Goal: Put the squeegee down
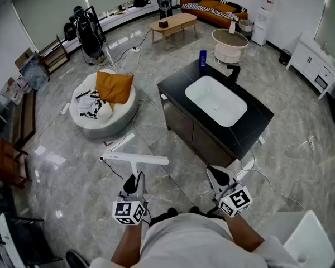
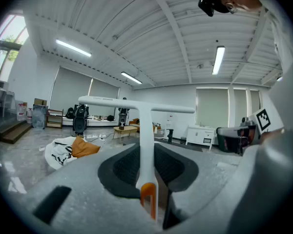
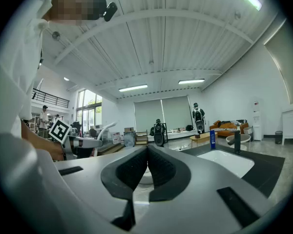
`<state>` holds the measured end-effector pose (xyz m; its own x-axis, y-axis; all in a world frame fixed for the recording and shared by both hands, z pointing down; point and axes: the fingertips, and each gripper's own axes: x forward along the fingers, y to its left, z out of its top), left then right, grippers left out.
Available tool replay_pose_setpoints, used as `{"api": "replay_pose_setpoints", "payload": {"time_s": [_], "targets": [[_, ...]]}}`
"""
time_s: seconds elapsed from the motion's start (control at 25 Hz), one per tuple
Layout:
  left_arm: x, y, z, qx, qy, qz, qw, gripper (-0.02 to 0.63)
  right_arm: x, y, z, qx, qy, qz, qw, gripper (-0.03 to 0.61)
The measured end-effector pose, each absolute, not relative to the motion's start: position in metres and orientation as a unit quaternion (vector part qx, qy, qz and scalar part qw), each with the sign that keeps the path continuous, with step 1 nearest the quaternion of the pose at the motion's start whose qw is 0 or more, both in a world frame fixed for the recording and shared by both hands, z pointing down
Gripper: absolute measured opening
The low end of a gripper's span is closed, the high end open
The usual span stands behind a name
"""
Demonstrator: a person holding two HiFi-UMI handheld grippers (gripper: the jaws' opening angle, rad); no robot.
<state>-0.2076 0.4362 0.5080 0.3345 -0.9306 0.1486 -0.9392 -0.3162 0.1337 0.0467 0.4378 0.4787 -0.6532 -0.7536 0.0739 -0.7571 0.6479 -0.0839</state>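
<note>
The squeegee (image 1: 135, 159) is white and T-shaped, with a long blade across the top and an orange tip at the handle's end. My left gripper (image 1: 136, 182) is shut on its handle and holds it out over the floor, blade foremost. In the left gripper view the handle (image 2: 145, 130) runs up between the two dark pads to the blade. My right gripper (image 1: 216, 177) is beside it, near the cabinet's corner, shut with nothing in it. In the right gripper view its pads (image 3: 132, 167) meet in a thin line.
A black counter (image 1: 251, 133) with a white basin (image 1: 215, 100), a black faucet (image 1: 233, 74) and a blue bottle (image 1: 202, 58) stands just ahead to the right. A white beanbag (image 1: 95, 124) with an orange cushion lies ahead to the left. Cables trail on the grey floor.
</note>
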Motion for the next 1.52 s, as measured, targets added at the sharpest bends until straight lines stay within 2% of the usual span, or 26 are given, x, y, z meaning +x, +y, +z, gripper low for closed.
{"api": "replay_pose_setpoints", "payload": {"time_s": [0.32, 0.92, 1.16, 1.52], "targets": [[-0.246, 0.464, 0.5, 0.812, -0.565, -0.056, 0.132, 0.092, 0.013, 0.453, 0.492, 0.42, -0.906, 0.057, 0.021, 0.015], [-0.263, 0.452, 0.504, 0.86, -0.493, -0.055, 0.119, 0.092, -0.023, 0.463, 0.485, 0.441, -0.897, 0.045, 0.0, 0.015], [-0.272, 0.449, 0.521, 0.863, -0.482, -0.049, 0.141, 0.092, -0.039, 0.465, 0.473, 0.452, -0.892, 0.001, 0.0, 0.015], [-0.255, 0.412, 0.524, 0.878, -0.455, -0.04, 0.145, 0.091, -0.042, 0.432, 0.481, 0.453, -0.891, 0.026, 0.002, 0.015]]}}
